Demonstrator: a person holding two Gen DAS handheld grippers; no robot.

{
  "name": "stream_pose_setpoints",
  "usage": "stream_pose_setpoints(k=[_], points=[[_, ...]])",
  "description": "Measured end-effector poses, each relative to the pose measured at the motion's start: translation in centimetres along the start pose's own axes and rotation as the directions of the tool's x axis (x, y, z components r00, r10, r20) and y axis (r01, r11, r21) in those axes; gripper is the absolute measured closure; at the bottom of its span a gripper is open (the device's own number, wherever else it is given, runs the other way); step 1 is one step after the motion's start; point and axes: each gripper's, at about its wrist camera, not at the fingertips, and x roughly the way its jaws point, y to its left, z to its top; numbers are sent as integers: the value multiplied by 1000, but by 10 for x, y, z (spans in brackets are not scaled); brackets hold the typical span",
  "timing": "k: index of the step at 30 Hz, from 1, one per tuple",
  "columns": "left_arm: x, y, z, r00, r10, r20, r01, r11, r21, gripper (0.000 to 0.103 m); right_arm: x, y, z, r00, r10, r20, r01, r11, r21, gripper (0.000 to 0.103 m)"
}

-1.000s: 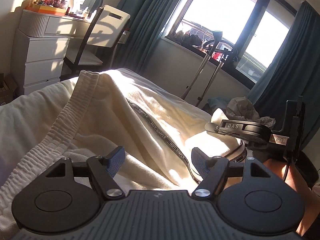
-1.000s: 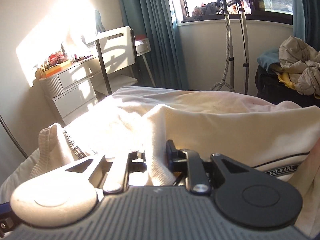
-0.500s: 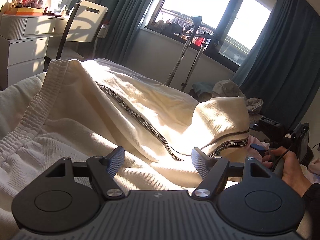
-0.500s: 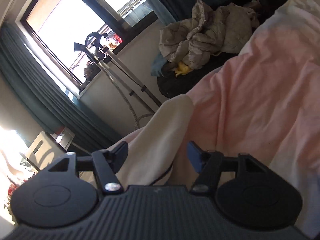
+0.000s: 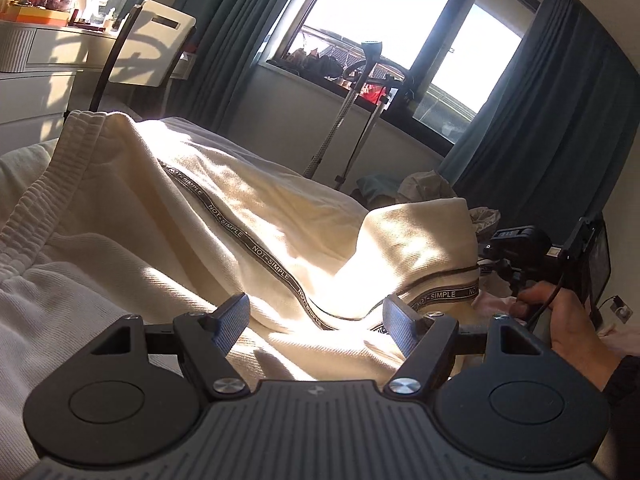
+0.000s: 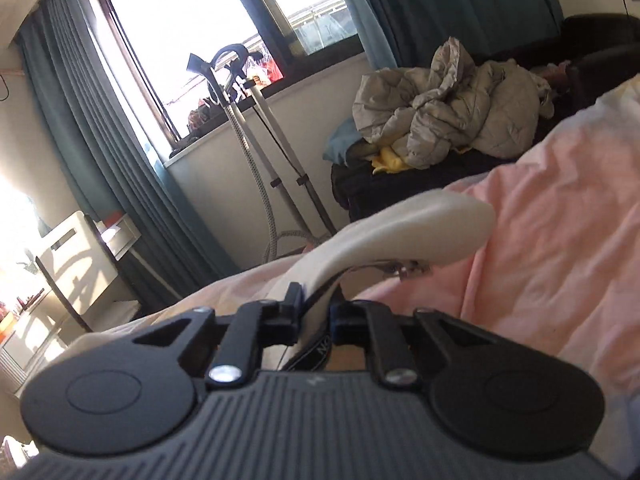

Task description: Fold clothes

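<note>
Cream sweatpants point(image 5: 240, 208) with a black "NOT-SIMPLE" side stripe point(image 5: 256, 244) lie spread on the bed, ribbed waistband point(image 5: 60, 168) at the left. My left gripper point(image 5: 316, 316) is open and empty, low over the middle of the pants. My right gripper point(image 6: 314, 312) is shut on the leg end of the pants point(image 6: 400, 228), which arches up out of the jaws. In the left wrist view the right gripper point(image 5: 520, 248) holds that leg end lifted at the right.
A pink sheet point(image 6: 560, 220) covers the bed. A grey jacket heap point(image 6: 448, 108) lies on a dark seat beyond. A garment steamer stand point(image 6: 256, 152) is by the window. A white dresser point(image 5: 36, 64) and chair point(image 5: 148, 44) stand at the left.
My right gripper was open half a second ago and has shut on the leg end. The left gripper stayed open and shifted only slightly over the pants.
</note>
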Motion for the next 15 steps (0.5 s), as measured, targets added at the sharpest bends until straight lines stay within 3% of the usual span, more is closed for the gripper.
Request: stream_pose_setpoints(k=[3,6,12,15], points=[[-8,-6,-1,1000,-20,7,20,1000,11,27,-40,2,33,989,-114,92,125,984,-124,89],[-17,-13,-2,999,-34,15,33,999,34,27,-63,-10,64,946,-296,130,320,916,-241,90],[-19,-19,-4,999,-34,22,32,997,68,27,-62,-94,120,846,-532,24,528,831,-175,89],[-11,-21,-8,1000,-26,7,25,996,82,27,-50,-143,114,844,-531,-78,517,843,-149,83]])
